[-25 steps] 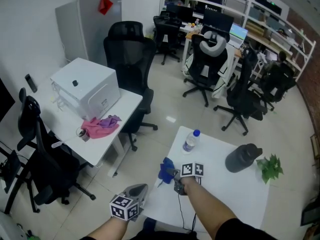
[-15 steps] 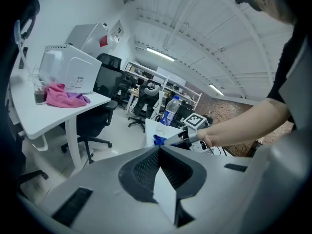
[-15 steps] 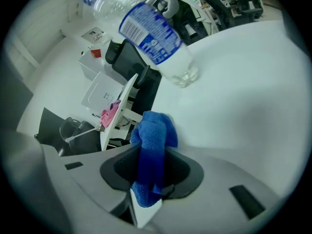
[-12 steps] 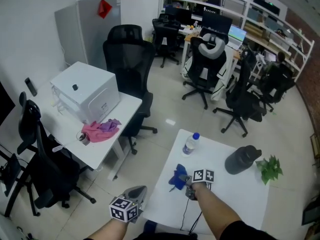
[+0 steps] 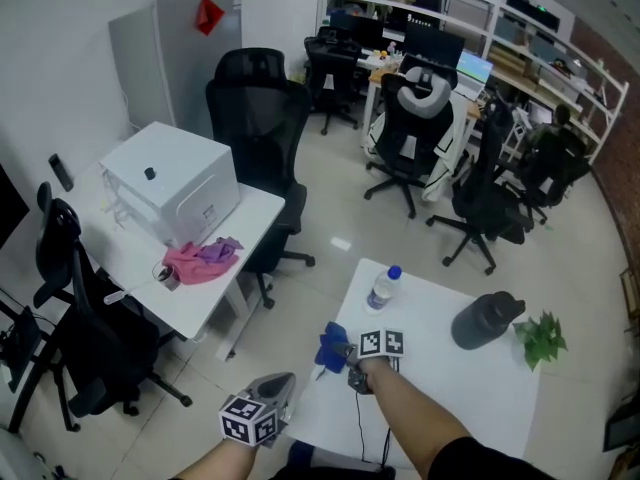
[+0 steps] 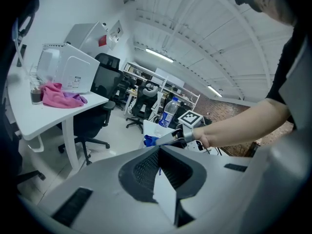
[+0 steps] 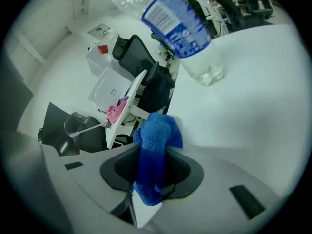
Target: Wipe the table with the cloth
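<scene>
Item: blue cloth (image 7: 154, 145), terry-looking, bunched into one thick fold.
Landmark: water bottle (image 5: 381, 285), clear plastic with a blue cap, upright on the white table (image 5: 470, 393).
Location of item: on the person's side of the water bottle and slightly to its left, apart from it, near the table's left edge.
Contact with surface: the free lobe bulges ahead of the jaws toward the tabletop. Whether it presses flat cannot be made out in the head view.
Right gripper (image 5: 343, 352): jaws drawn narrow onto the cloth. The fold is clamped between the dark pads and a short tail hangs behind them.
Left gripper (image 6: 158, 165): jaws together with nothing between them. It is held off the table, nearer the person than the water bottle and well to its left.
Handling (judged): light, soft and limp, with no shape of its own. It squashes under the pads and is not fragile. The pile should grip the pads well and drag somewhat on the tabletop.
Where to hold (judged): mid-fold, as at present, leaving a lobe ahead of the jaws as the wiping face. A pinch at a corner would let the rest trail and flop.
Caution (judged): the water bottle looks light, and a stroke carried toward it could knock it over.
Also present: dark flask (image 5: 486, 317) and green plant (image 5: 540, 336), to the right of the water bottle and well apart from the cloth.
</scene>
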Demonstrator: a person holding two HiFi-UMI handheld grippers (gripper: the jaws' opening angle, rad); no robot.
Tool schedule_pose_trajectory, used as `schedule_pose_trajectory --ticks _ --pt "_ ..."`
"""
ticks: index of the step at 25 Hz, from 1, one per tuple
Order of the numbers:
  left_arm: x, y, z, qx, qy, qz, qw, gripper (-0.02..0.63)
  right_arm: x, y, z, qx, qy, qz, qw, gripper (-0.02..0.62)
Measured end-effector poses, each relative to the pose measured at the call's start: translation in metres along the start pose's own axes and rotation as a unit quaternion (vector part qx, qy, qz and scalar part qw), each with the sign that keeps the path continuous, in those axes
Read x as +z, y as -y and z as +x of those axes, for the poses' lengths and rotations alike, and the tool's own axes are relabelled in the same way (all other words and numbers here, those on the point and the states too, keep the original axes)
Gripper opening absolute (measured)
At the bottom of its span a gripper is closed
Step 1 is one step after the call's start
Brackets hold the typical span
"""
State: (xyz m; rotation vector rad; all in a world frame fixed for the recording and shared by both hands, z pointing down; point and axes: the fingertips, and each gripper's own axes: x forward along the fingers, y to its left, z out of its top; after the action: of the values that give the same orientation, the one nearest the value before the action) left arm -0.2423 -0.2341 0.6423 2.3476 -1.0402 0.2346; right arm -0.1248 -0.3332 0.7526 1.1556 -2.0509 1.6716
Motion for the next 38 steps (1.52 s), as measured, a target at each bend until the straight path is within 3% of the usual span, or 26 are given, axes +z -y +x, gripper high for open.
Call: schedule_pose_trajectory --ticks 6,16,22,27,32,38 --pt "-0.005 -0.005 -0.006 0.010 -0.002 -0.006 0.9999 0.002 -0.001 0.019 -0.005 -0.016 -0.002 0.006 1.000 0.123" --pt "-0.005 0.023 0.013 -0.017 -0.004 0.004 0.9998 0.002 -0.013 0.094 -0.091 -0.065 0.028 0.048 0.996 0.121" --pt "-0.005 0.053 0.025 -0.032 -0.008 0.014 0.9994 0.002 0.002 0.045 -0.141 0.061 0.112 0.023 0.992 0.121" --pt "-0.003 0.117 0.057 -0.068 -0.013 0.030 0.9972 0.002 -0.017 0.068 -0.237 0.100 0.150 0.039 0.983 0.121" --pt "-0.019 0.215 0.100 -0.129 -0.039 0.058 0.9891 0.002 -0.063 0.140 -0.340 0.069 0.194 0.080 0.975 0.121" --pt "-0.063 0.347 0.151 -0.213 -0.086 0.093 0.9689 0.002 -0.134 0.235 -0.469 0.020 0.252 0.127 0.959 0.122"
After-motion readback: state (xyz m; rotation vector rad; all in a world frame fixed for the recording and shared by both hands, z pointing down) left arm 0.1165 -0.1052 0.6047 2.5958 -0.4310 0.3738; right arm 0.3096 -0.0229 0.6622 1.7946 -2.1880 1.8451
